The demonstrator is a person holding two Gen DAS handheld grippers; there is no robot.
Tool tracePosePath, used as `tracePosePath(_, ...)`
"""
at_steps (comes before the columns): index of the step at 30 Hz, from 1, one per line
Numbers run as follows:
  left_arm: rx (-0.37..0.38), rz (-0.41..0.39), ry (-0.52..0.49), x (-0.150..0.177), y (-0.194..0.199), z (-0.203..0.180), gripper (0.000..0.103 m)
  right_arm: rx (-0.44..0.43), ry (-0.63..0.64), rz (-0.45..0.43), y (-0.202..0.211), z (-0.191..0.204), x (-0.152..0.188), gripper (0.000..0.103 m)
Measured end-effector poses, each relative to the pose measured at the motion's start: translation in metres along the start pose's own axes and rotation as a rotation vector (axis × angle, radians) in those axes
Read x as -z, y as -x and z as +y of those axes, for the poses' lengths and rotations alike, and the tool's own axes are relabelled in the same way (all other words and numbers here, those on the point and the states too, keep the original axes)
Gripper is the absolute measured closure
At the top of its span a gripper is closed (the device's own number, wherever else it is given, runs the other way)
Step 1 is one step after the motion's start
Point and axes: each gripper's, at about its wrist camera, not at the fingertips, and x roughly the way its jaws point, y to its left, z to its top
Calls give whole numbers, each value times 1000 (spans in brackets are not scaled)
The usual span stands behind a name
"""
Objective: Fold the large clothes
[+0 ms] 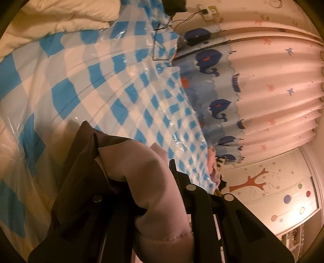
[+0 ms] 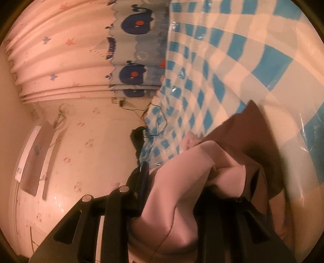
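A large garment, pale pink (image 1: 154, 182) on one side and dark brown (image 1: 81, 161) on the other, is bunched between the black fingers of my left gripper (image 1: 133, 153), which is shut on it. It hangs just above the blue-and-white checked sheet (image 1: 101, 81). In the right wrist view the same pink cloth (image 2: 178, 182) fills the gap of my right gripper (image 2: 200, 170), also shut on it, and a brown flap (image 2: 243, 131) stands up beside the right finger. Most of the garment is hidden below both views.
A glossy checked plastic sheet (image 2: 232, 60) covers the bed. A white quilt (image 1: 60, 16) lies at its far end. A whale-print curtain (image 1: 263, 81) hangs past the bed edge, with a black device and cables (image 1: 196, 34). A decorated wardrobe (image 1: 283, 192) and a wall unit (image 2: 34, 157) stand beyond.
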Motion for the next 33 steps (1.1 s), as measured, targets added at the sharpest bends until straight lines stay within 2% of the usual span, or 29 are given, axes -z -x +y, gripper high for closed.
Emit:
tracePosePath(6, -92, 19, -3, -2, -25, 17, 90, 21, -25, 23, -8, -14, -7, 75)
tracePosePath(8, -107, 29, 3, -4, -30, 18, 90, 22, -39, 35, -8, -14, -9, 71)
tracePosePath(11, -112, 63, 27, -11, -31, 13, 83, 13, -46, 46, -5, -4, -10, 55)
tracePosePath(12, -105, 79, 43, -14, -30, 8, 76, 6, -38, 46, -5, 2, -10, 42)
tracePosePath(13, -91, 91, 62, -17, -29, 4, 72, -10, -27, 41, -4, 9, -9, 30)
tracePosePath(14, -71, 100, 80, -20, -28, 0, 60, -21, -16, 32, -1, 17, -8, 26)
tracePosePath(15, -35, 109, 108, -23, -26, -5, 55, -26, -7, 21, 0, 23, -8, 17)
tracePosePath(16, -5, 117, 133, -25, -24, -9, 42, -34, -1, 3, 3, 29, -8, 11)
tracePosePath(17, 21, 124, 159, -28, -23, -12, 32, -38, 4, -13, 6, 34, -7, 11)
tracePosePath(20, 98, 93, 223, -35, -9, -29, 26, -17, 48, -32, 15, 54, -4, 11)
tracePosePath(22, 156, 61, 187, -36, 4, -49, 24, 75, 170, -26, 18, 78, 8, 11)
tracePosePath(24, 134, 33, 76, -30, 18, -77, 21, 156, 303, -3, 15, 100, 23, 11)
tracePosePath(25, 91, 28, -64, -18, 23, -102, 20, 230, 401, 17, 8, 115, 34, 11)
tracePosePath(26, 55, 30, -145, -9, 23, -116, 20, 268, 453, 30, 3, 120, 41, 11)
tracePosePath(27, -19, 45, -297, 11, 18, -139, 20, 329, 538, 57, -7, 130, 52, 11)
tracePosePath(30, -177, 82, -593, 62, -7, -172, 20, 498, 723, 115, -44, 140, 78, 11)
tracePosePath(33, -344, 88, -869, 110, -51, -190, 20, 629, 819, 113, -78, 138, 87, 11)
